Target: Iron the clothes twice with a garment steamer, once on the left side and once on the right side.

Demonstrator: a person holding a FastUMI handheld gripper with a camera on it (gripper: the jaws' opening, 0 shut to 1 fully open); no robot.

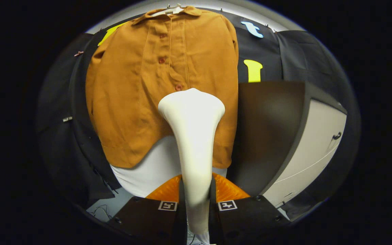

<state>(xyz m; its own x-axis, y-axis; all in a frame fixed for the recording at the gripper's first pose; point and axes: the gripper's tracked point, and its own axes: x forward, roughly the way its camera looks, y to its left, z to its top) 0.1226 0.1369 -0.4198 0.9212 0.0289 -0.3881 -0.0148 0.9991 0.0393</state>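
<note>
Gripper (pixel 196 204) is clamped on the steamer (pixel 192 136), both fingers pressing its white handle from either side. Steamer head sits straight ahead of the fingers, up against the lower front of the brown shirt (pixel 141 88), just under the bottom button, approx. mid-placket. Shirt hangs on a hanger (pixel 172 7) w/ white cloth (pixel 155 170) below its hem. Dark cabinet (pixel 284 136) stands off to the right of the fingers.

The white, flared plastic garment steamer (pixel 192 136) hides the lower placket of the brown button-front shirt (pixel 131 95) beyond the gripper (pixel 196 204) — its handle's base runs out of view between the fingers.
</note>
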